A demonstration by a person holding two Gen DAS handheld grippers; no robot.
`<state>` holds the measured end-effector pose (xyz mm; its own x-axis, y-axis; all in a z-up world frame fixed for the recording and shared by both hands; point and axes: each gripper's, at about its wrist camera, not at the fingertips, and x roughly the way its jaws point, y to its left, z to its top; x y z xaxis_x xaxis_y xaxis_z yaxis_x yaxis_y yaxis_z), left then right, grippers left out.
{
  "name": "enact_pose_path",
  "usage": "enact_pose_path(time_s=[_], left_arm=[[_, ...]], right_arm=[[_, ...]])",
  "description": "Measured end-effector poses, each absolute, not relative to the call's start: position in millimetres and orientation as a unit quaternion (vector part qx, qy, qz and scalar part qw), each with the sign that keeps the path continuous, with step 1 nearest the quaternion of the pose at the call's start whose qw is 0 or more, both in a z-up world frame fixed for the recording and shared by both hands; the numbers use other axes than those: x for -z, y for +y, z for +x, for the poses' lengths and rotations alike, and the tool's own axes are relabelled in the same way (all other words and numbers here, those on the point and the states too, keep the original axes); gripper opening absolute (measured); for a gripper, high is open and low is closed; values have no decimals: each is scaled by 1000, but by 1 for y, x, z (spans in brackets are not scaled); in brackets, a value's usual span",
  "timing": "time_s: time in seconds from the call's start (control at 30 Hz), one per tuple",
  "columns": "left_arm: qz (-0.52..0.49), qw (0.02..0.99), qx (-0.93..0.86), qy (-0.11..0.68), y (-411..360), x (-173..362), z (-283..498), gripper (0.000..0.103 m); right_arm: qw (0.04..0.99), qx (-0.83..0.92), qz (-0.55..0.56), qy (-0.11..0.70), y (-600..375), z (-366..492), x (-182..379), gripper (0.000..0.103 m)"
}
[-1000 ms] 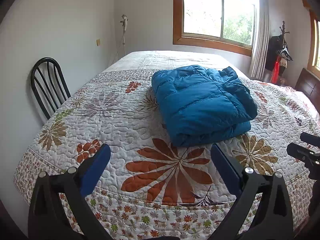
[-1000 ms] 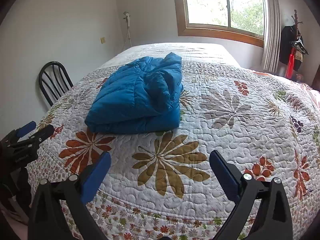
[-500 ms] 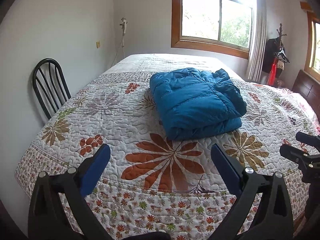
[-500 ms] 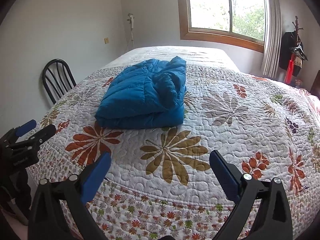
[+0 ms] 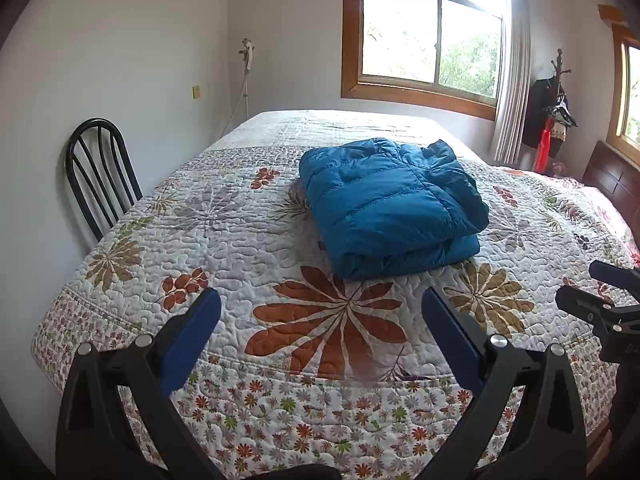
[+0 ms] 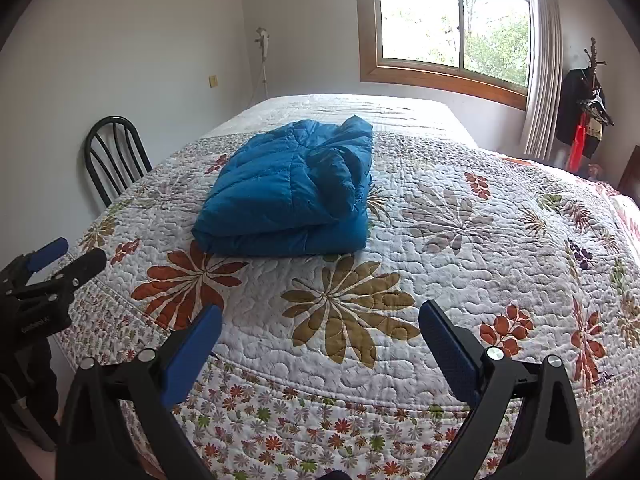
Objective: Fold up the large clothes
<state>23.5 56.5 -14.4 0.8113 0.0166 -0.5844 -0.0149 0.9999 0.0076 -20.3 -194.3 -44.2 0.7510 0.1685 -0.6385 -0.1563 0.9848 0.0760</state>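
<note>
A blue puffer jacket (image 5: 388, 206) lies folded in a thick bundle on the floral quilted bed (image 5: 240, 248); it also shows in the right wrist view (image 6: 292, 196). My left gripper (image 5: 320, 304) is open and empty, held back over the bed's near edge, well short of the jacket. My right gripper (image 6: 320, 316) is open and empty, likewise back at the near edge. Each gripper shows in the other's view: the right one at the right edge (image 5: 596, 292), the left one at the left edge (image 6: 60, 260).
A black metal chair (image 5: 100, 176) stands against the left wall beside the bed. A window (image 5: 428, 40) with a curtain is behind the bed. A coat stand with clothes (image 5: 552, 116) and a dark wooden headboard (image 5: 612, 184) are at the right.
Both grippers have pulled back from the bed, so the jacket looks smaller and farther away. The jacket has not moved. Both grippers stay open.
</note>
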Motion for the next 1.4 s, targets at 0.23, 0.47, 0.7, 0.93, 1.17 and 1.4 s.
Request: enact_pose_path(time_s=[0.23, 0.47, 0.7, 0.93, 1.17, 1.4], left_arm=[[0, 951, -8, 310, 57, 16, 23, 100], [0, 951, -7, 310, 57, 16, 23, 100], [1, 951, -7, 310, 57, 16, 24, 100], [1, 951, -6, 311, 56, 16, 24, 100], [1, 951, -6, 310, 56, 17, 25, 100], [2, 950, -5, 311, 56, 17, 25, 100]], right_arm=[[935, -86, 8, 343, -194, -19, 45, 99], [935, -88, 6, 345, -193, -17, 45, 99], [935, -88, 5, 345, -192, -17, 46, 99], [935, -88, 4, 344, -192, -16, 46, 99], [935, -88, 3, 344, -192, -16, 46, 99], [935, -88, 3, 344, -192, -16, 46, 99]])
